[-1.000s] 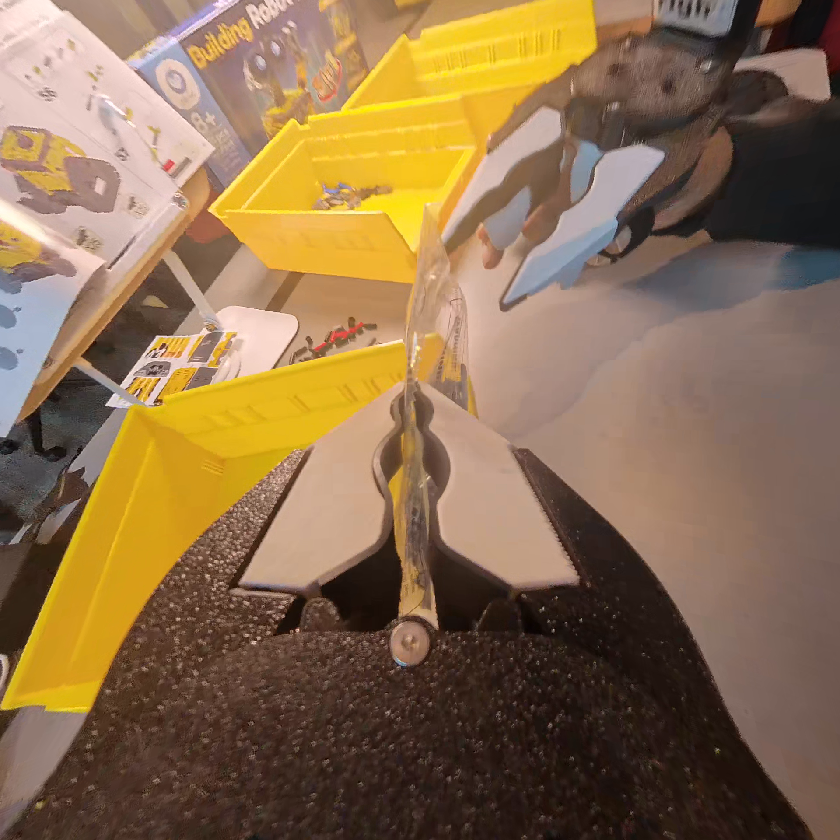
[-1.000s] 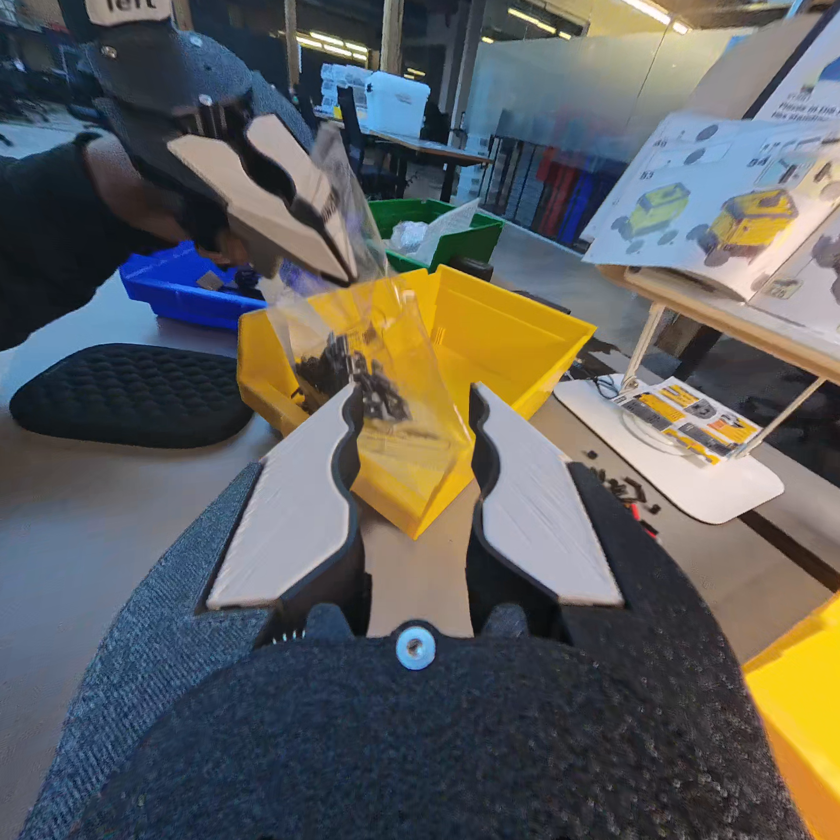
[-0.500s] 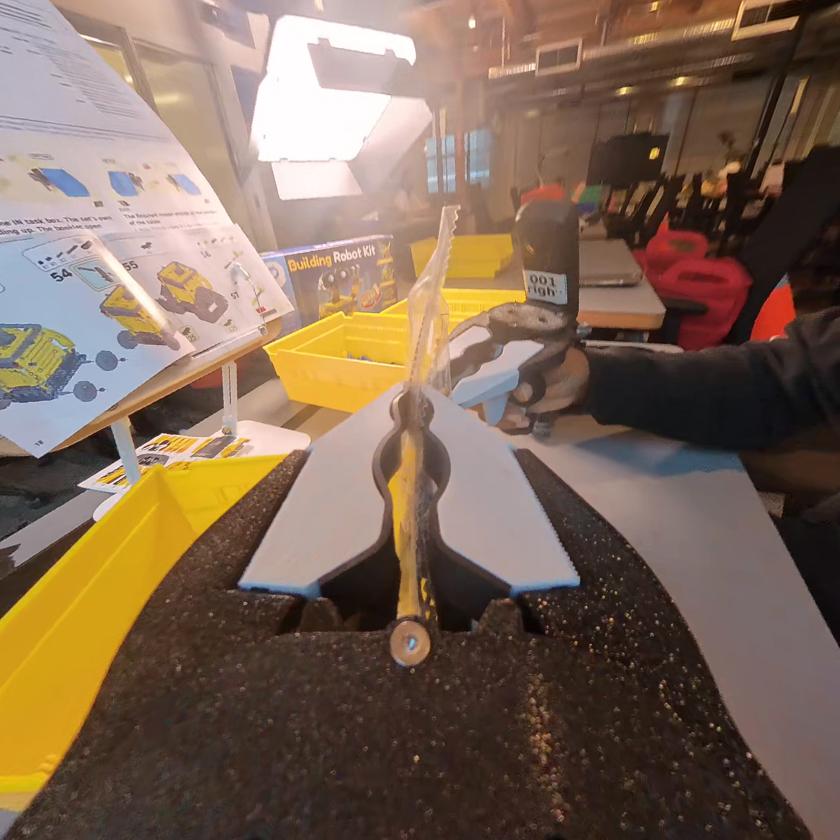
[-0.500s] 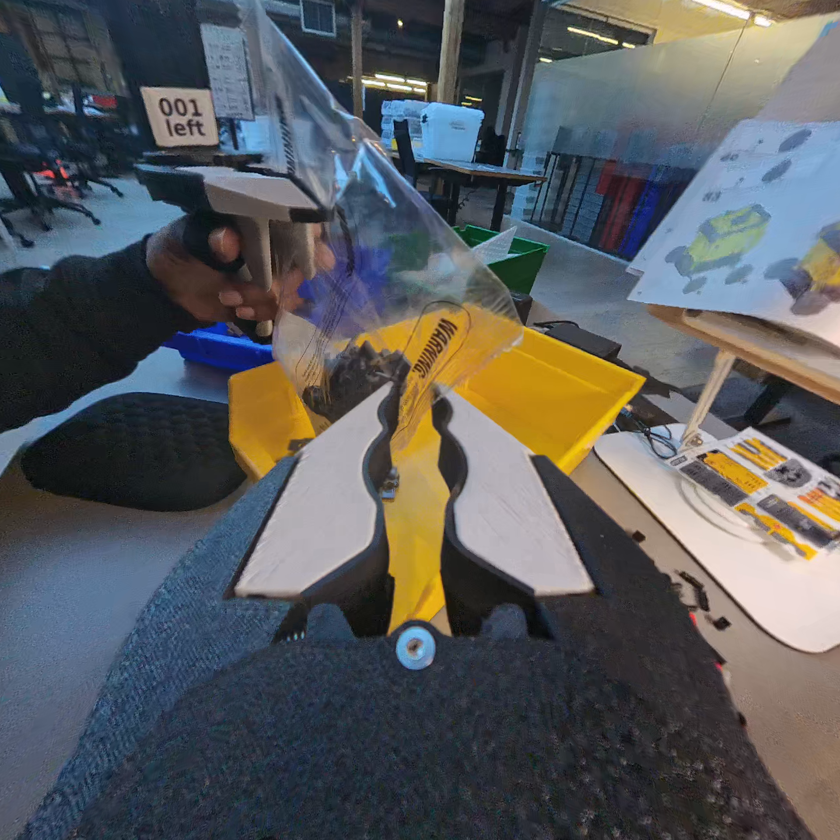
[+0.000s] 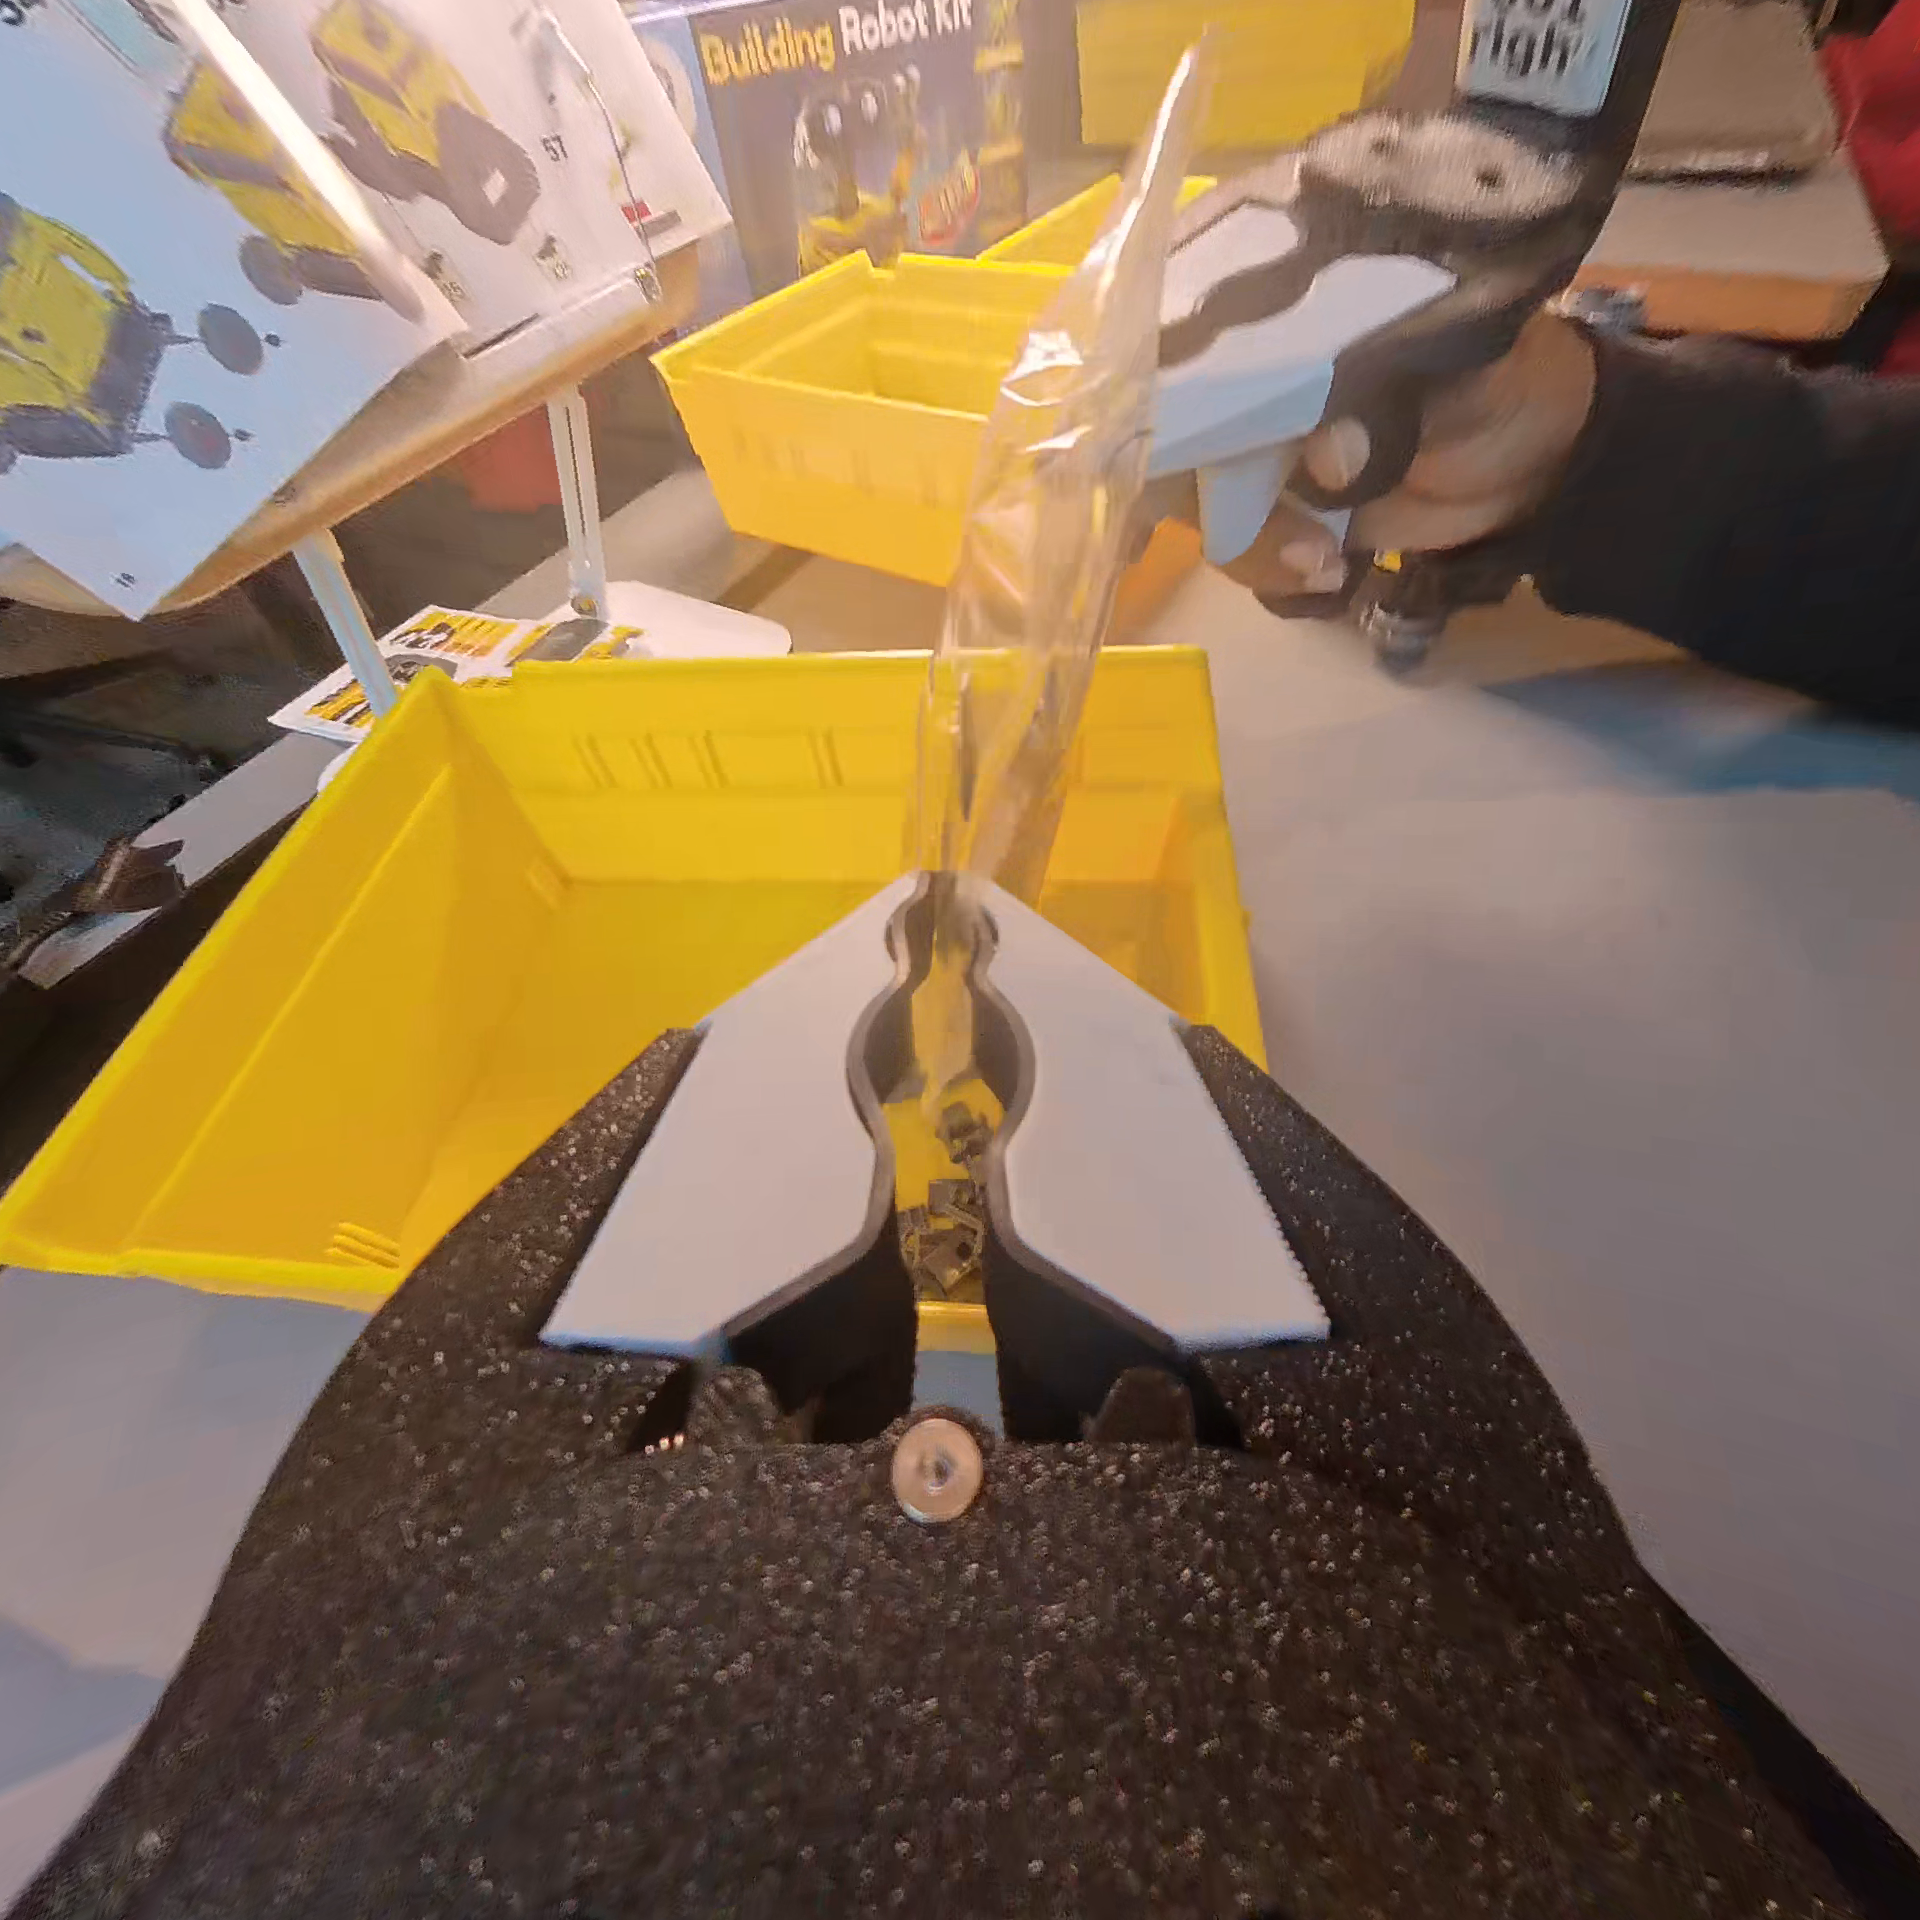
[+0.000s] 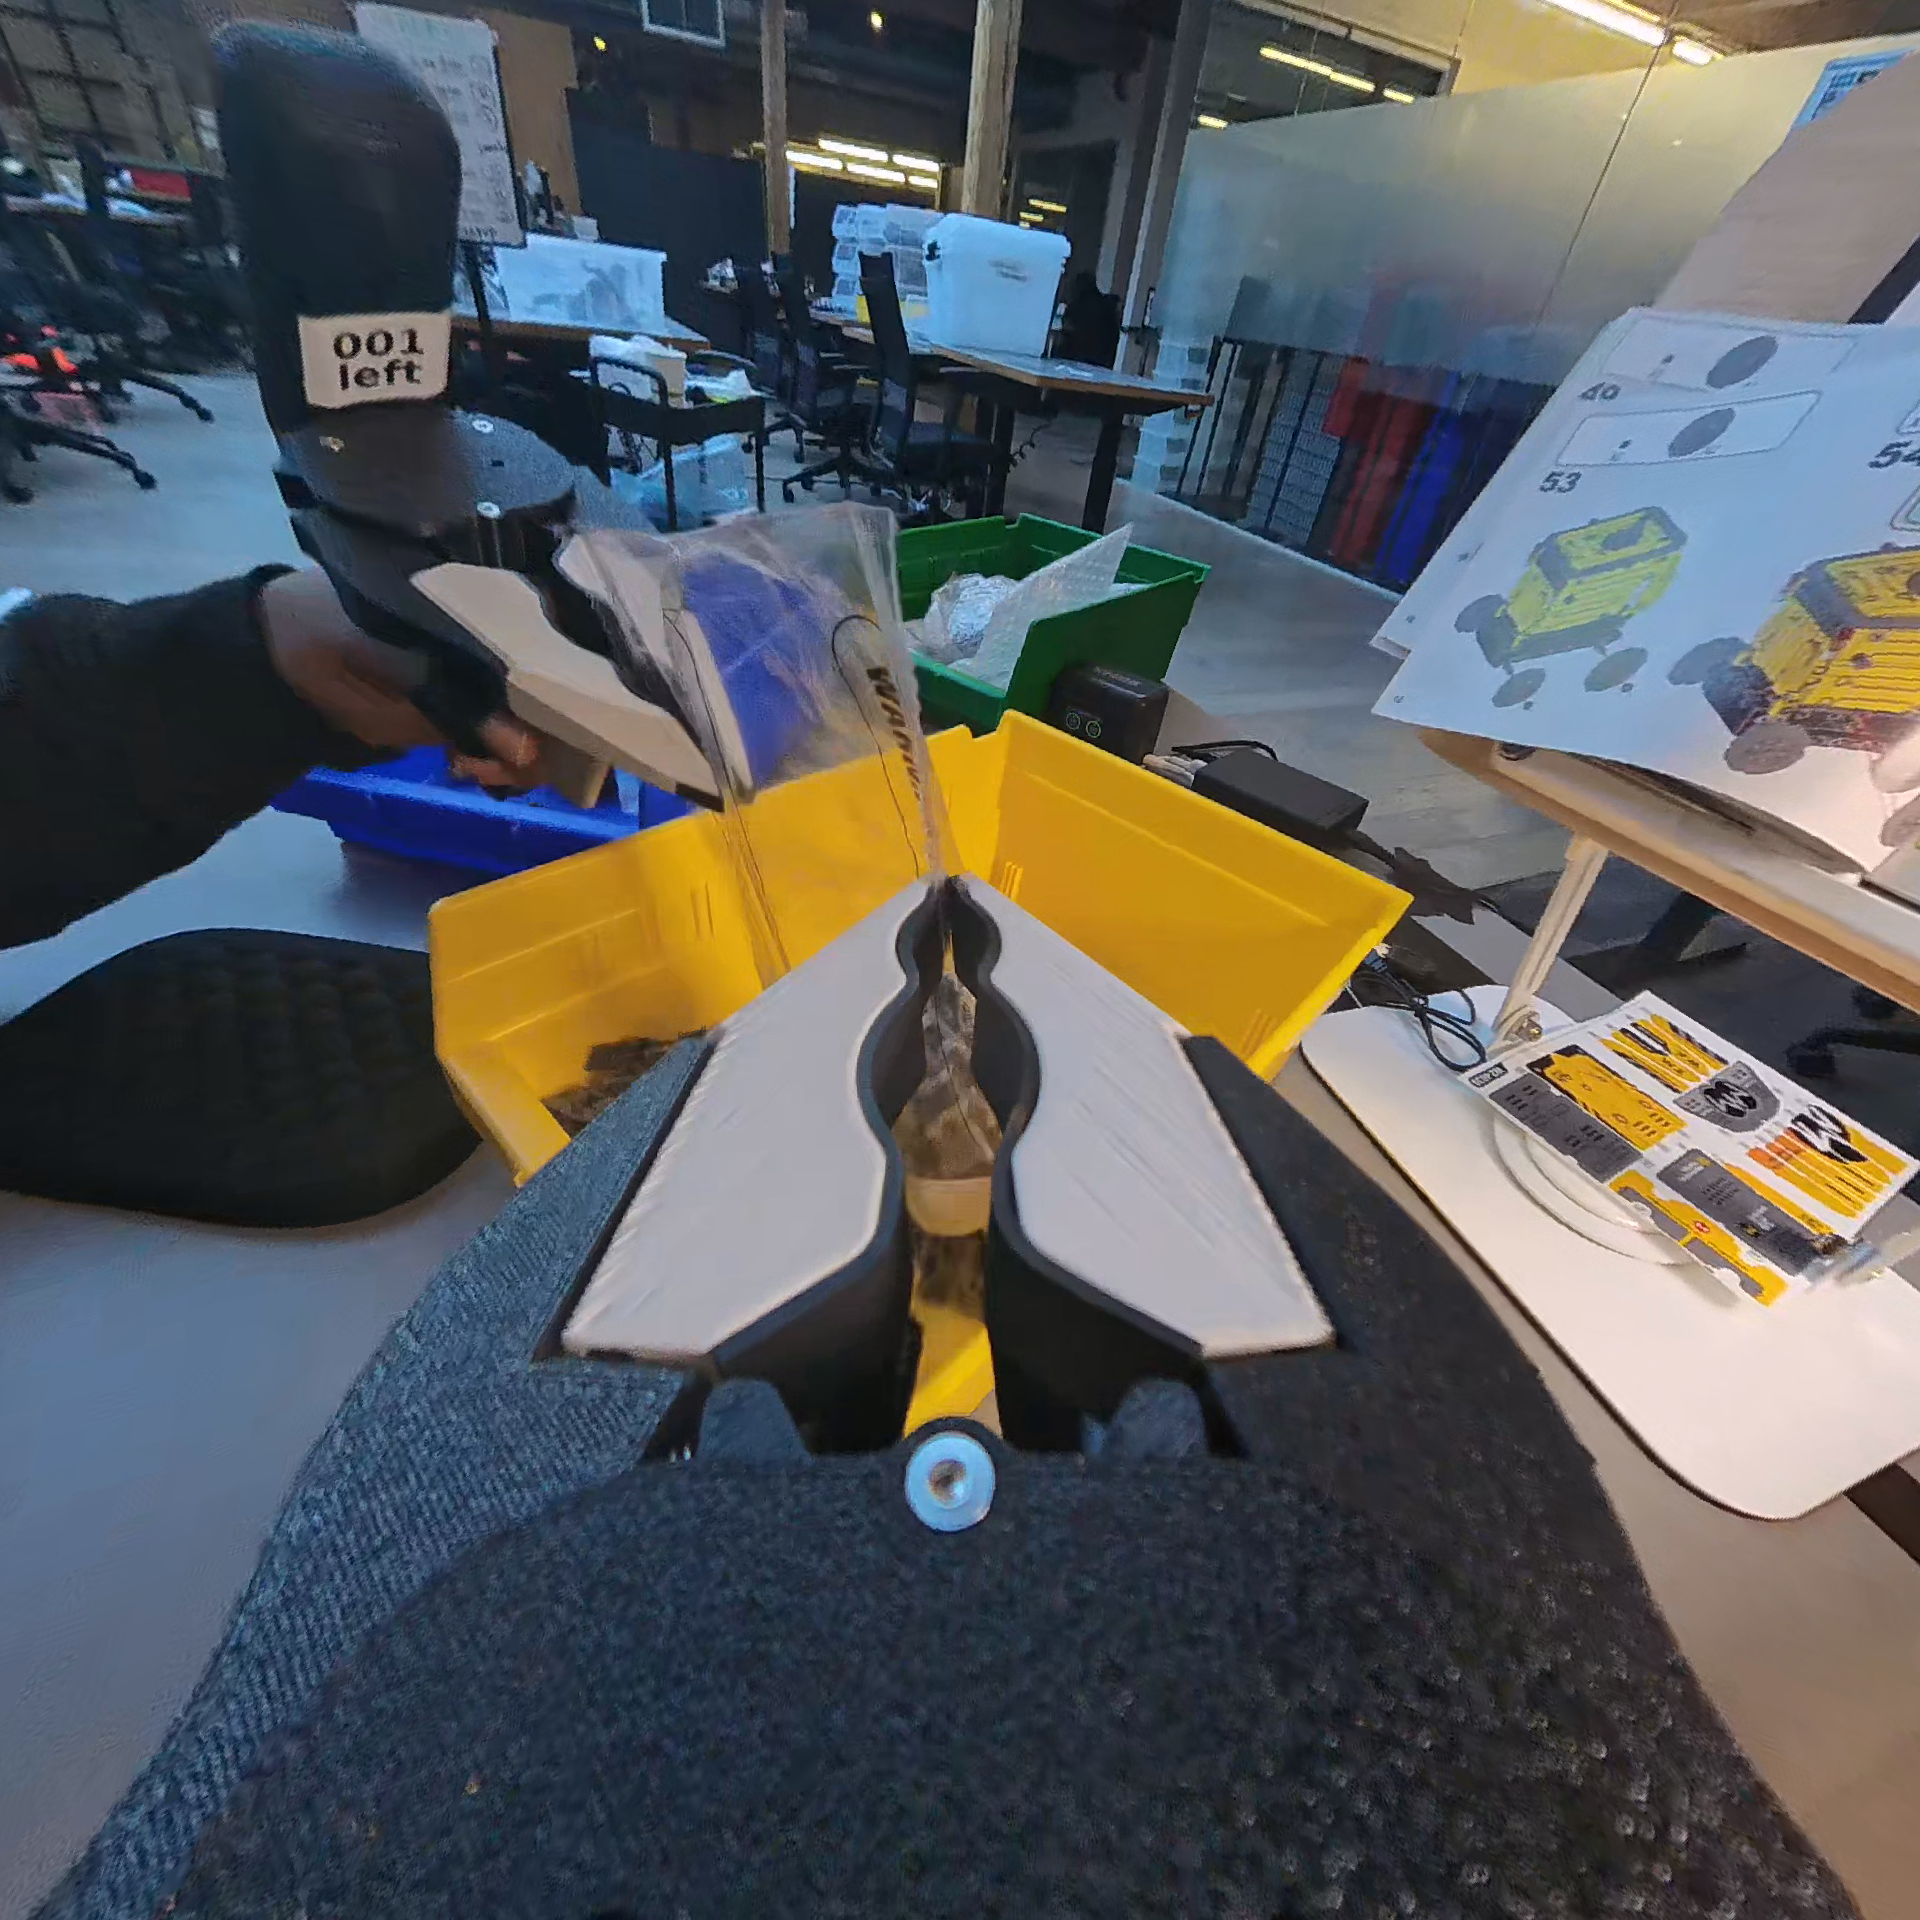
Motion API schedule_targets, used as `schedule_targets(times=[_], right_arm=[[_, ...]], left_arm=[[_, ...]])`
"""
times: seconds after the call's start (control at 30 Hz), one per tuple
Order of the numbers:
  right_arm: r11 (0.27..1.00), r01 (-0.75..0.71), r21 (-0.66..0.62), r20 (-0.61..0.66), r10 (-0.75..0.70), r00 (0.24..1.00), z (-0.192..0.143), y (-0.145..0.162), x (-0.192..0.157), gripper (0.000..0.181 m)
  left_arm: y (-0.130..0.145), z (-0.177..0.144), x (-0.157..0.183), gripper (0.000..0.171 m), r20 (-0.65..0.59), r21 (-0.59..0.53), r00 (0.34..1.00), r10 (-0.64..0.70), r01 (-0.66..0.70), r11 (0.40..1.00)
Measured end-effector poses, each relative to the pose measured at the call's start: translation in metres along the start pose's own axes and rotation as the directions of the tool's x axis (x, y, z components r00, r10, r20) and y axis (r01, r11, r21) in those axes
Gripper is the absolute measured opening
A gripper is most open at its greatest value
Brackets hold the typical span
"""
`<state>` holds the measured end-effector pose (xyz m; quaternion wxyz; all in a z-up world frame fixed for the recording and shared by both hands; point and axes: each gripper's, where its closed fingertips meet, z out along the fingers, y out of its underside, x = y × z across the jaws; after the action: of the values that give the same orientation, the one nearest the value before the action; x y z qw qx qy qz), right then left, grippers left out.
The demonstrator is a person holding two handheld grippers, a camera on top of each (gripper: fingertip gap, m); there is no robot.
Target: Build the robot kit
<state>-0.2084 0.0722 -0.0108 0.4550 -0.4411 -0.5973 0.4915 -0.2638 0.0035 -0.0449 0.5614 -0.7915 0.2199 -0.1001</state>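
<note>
A clear plastic bag is stretched between both grippers above a yellow bin. My left gripper is shut on one end of the bag. My right gripper is shut on the other end of the bag. Each gripper shows in the other's view: the right one at the upper right, the left one at the upper left. Small dark parts lie on the floor of the yellow bin; some also show between my left fingers. The bag looks empty.
An instruction booklet stands on a stand at the side, with a sticker sheet on its white base. More yellow bins and a kit box stand behind. A blue bin, a green bin and a black pad are near. The gap from one gripper's tips to the other's is roughly 10 cm.
My right gripper went from open to shut on the bag's corner. The dark parts that sat in the bag now lie in the yellow bin. My left gripper tilted down over the bin.
</note>
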Motion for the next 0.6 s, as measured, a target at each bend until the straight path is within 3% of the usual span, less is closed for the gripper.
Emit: schedule_targets(times=[0.07, 0.13, 0.2, 0.3, 0.4, 0.53, 0.6], right_arm=[[0.999, -0.041, 0.029, 0.008, 0.041, 0.999, -0.002, -0.008, 0.001, 0.0], [0.999, -0.039, -0.031, 0.005, 0.039, 0.999, 0.001, 0.002, 0.002, 0.0], [0.995, 0.007, -0.098, 0.012, -0.006, 1.0, 0.004, 0.015, -0.001, 0.0], [0.998, -0.051, -0.043, 0.009, 0.052, 0.999, 0.0, 0.005, 0.001, 0.0], [0.994, -0.003, -0.112, 0.006, 0.003, 1.0, 0.004, 0.019, -0.002, 0.0], [0.997, -0.07, 0.038, 0.014, 0.07, 0.997, -0.005, -0.004, 0.0, 0.0], [0.997, -0.066, 0.035, 0.01, 0.066, 0.998, -0.007, -0.002, 0.001, 0.0]], left_arm=[[-0.005, 0.0, -0.003, 0.0, 0.034, 0.0, 0.999, 0.023, -0.023, 1.0], [-0.018, -0.006, -0.011, 0.0, 0.07, 0.046, 0.998, 0.003, -0.006, 0.999], [-0.028, -0.011, -0.014, 0.0, 0.058, 0.081, 0.998, -0.022, 0.017, 0.997], [-0.039, -0.014, -0.014, 0.0, 0.056, 0.103, 0.998, -0.005, -0.001, 0.995], [-0.045, -0.015, -0.012, 0.0, 0.059, 0.104, 0.998, 0.015, -0.022, 0.994], [-0.052, -0.021, -0.01, 0.002, 0.065, 0.15, 0.997, 0.031, -0.041, 0.988], [-0.042, -0.02, -0.011, 0.007, 0.057, 0.13, 0.998, 0.012, -0.019, 0.991]])
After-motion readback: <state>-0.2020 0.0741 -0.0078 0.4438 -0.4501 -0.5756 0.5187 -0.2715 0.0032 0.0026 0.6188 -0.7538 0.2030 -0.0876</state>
